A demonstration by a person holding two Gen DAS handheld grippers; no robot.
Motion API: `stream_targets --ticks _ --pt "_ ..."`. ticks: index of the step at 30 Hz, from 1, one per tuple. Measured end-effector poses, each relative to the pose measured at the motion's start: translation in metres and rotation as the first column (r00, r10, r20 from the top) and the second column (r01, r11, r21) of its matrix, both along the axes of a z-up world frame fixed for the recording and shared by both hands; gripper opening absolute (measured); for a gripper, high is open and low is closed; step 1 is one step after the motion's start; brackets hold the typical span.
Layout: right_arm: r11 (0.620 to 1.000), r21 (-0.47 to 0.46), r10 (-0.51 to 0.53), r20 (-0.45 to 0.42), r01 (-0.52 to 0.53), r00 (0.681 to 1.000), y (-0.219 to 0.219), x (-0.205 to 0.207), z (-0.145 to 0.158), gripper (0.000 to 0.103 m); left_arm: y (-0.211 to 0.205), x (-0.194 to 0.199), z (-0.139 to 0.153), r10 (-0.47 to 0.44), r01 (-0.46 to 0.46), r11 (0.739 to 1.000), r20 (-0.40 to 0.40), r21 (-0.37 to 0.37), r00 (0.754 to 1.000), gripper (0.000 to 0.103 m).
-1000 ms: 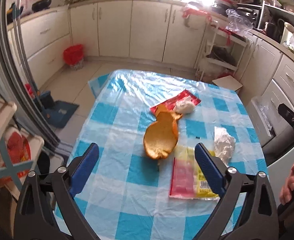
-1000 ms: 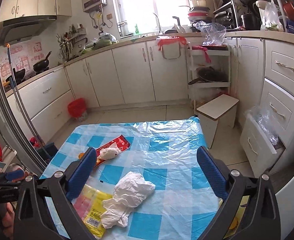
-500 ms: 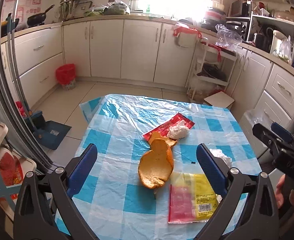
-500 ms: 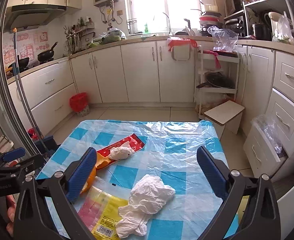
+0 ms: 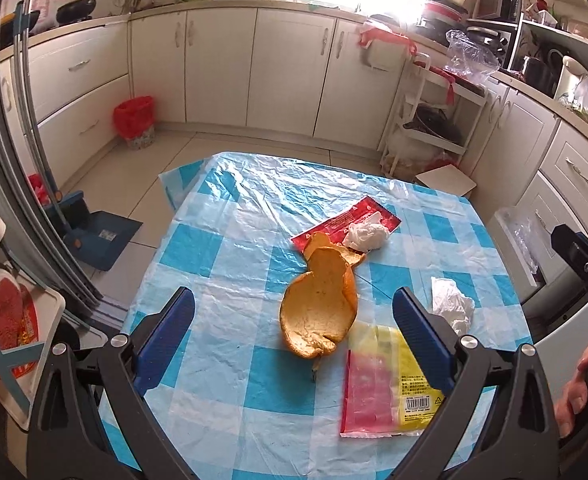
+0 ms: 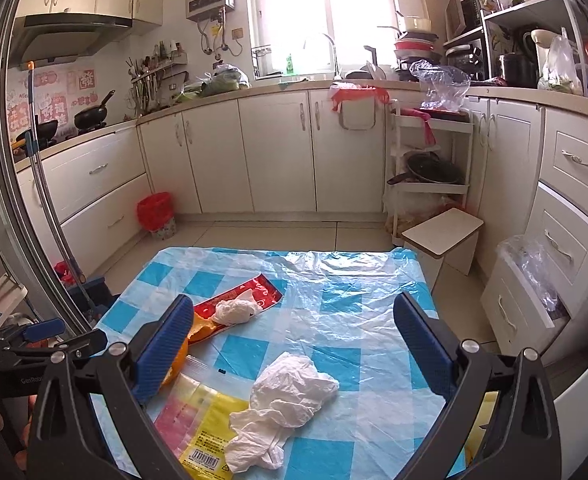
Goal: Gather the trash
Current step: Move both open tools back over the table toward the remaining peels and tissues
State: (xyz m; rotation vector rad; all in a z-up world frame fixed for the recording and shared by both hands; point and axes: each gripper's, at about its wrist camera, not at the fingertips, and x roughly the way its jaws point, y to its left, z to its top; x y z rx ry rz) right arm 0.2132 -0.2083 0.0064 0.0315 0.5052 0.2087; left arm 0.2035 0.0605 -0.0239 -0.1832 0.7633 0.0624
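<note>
Kitchen table (image 5: 221,264) w/ trash: both grippers, left (image 5: 294,340) & right (image 6: 294,344), gape empty. Approach orange peel (image 5: 318,312) low, pinch rim.

The right gripper (image 6: 291,344) hangs wide apart above a blue-checked tablecloth (image 6: 350,312). Low in the frame, a crumpled tissue (image 6: 283,396) lies beside a yellow packet (image 6: 203,420). Left of centre, a red wrapper (image 6: 249,294) carries a smaller tissue wad (image 6: 233,312).
</note>
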Motion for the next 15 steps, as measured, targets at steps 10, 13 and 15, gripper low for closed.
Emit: stream_targets --ticks 10,13,15 --pt "1.0 -0.001 -0.007 0.01 0.007 1.0 0.0 -0.006 0.005 0.096 0.002 -0.003 -0.001 0.018 -0.018 1.0 -0.013 0.018 1.0 0.095" --pt "1.0 -0.012 0.002 0.005 -0.001 1.0 0.003 -0.006 0.003 0.096 0.006 -0.007 0.006 0.032 -0.032 0.999 -0.013 -0.014 0.999 0.095" --pt "1.0 -0.012 0.01 0.003 -0.01 1.0 0.005 -0.008 0.003 0.096 0.006 -0.013 0.014 0.027 -0.026 0.999 0.014 -0.024 1.0 0.095"
